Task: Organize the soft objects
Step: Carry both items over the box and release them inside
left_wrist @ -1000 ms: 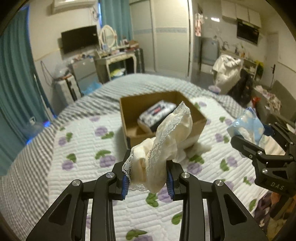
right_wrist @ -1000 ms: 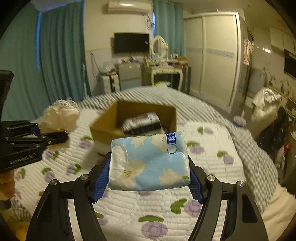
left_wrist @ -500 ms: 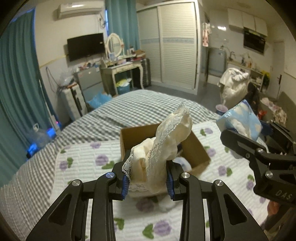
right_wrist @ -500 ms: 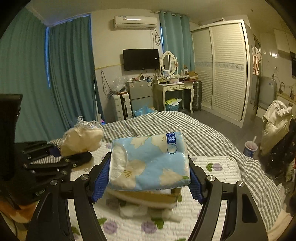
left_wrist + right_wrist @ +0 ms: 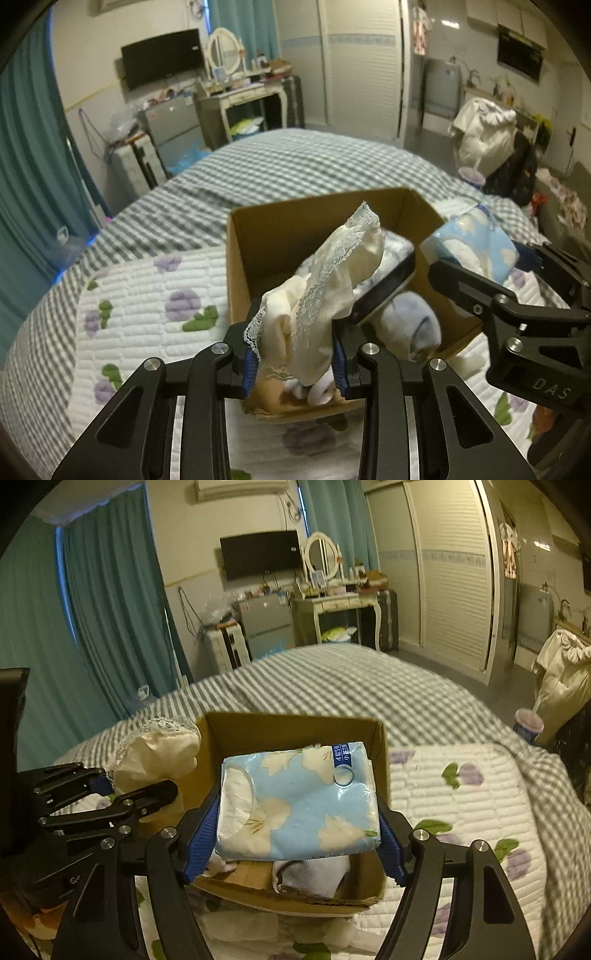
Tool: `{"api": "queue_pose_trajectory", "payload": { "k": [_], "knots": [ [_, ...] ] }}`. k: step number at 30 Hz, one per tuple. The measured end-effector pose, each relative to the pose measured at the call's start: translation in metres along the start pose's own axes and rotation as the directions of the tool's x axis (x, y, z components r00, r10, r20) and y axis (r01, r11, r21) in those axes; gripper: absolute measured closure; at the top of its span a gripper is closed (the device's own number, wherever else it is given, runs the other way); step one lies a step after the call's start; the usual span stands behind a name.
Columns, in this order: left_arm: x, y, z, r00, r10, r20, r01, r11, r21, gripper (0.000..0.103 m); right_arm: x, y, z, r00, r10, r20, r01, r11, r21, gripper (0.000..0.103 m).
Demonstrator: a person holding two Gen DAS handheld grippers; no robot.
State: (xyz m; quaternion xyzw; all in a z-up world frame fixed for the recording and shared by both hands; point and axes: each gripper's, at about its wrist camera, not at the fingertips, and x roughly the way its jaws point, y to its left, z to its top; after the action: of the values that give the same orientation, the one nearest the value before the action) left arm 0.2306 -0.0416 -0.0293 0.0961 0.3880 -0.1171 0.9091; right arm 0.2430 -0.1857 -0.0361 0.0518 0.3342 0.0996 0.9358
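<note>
My left gripper [image 5: 295, 363] is shut on a bunched cream cloth with lace trim [image 5: 328, 291], held above the near edge of an open cardboard box [image 5: 314, 218]. My right gripper [image 5: 295, 830] is shut on a blue tissue pack with white flowers [image 5: 303, 805], hovering over the same box [image 5: 295, 731]. In the left wrist view the tissue pack [image 5: 472, 243] and right gripper [image 5: 476, 266] show at the right, over the box's right side. In the right wrist view the cream cloth [image 5: 159, 753] and left gripper [image 5: 110, 786] sit at the left. A pale blue-white rolled cloth [image 5: 410, 325] and a dark-edged pack [image 5: 384, 291] lie inside the box.
The box rests on a white quilt with purple flowers [image 5: 147, 306] over a grey checked bedspread [image 5: 280, 166]. White soft items [image 5: 332, 934] lie on the quilt in front of the box. Teal curtains [image 5: 110, 609], a dressing table [image 5: 340, 602] and a wardrobe [image 5: 450, 572] stand beyond the bed.
Both grippers moved forward toward the box with their loads; the box went from mid-distance to directly below them. Grips are unchanged.
</note>
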Motion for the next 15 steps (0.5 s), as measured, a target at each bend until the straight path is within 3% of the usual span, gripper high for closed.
{"api": "queue_pose_trajectory", "payload": {
  "k": [5, 6, 7, 9, 15],
  "knots": [
    [-0.004, -0.002, 0.001, 1.000, 0.003, 0.021, -0.003, 1.000, 0.003, 0.068, 0.003, -0.010, 0.001, 1.000, 0.004, -0.006, -0.004, 0.999, 0.051, 0.028],
    [-0.004, -0.002, 0.003, 1.000, 0.005, 0.009, -0.005, 1.000, 0.000, 0.061, 0.003, -0.010, 0.001, 1.000, 0.004, -0.006, -0.004, 0.999, 0.051, 0.022],
    [-0.005, -0.002, 0.004, 1.000, 0.013, -0.003, -0.013, 1.000, -0.009, 0.042, 0.002, -0.013, 0.002, 1.000, 0.012, -0.004, -0.012, 0.998, 0.066, 0.014],
    [-0.012, 0.001, 0.006, 0.999, 0.034, 0.021, -0.033, 0.999, -0.027, 0.025, -0.012, -0.014, 0.008, 1.000, 0.010, 0.028, -0.012, 0.997, 0.080, 0.008],
    [-0.055, 0.000, 0.019, 0.997, 0.060, 0.051, -0.057, 0.997, -0.058, 0.025, -0.064, -0.007, 0.023, 0.997, -0.024, 0.067, 0.021, 0.999, 0.037, 0.008]
  ]
}}
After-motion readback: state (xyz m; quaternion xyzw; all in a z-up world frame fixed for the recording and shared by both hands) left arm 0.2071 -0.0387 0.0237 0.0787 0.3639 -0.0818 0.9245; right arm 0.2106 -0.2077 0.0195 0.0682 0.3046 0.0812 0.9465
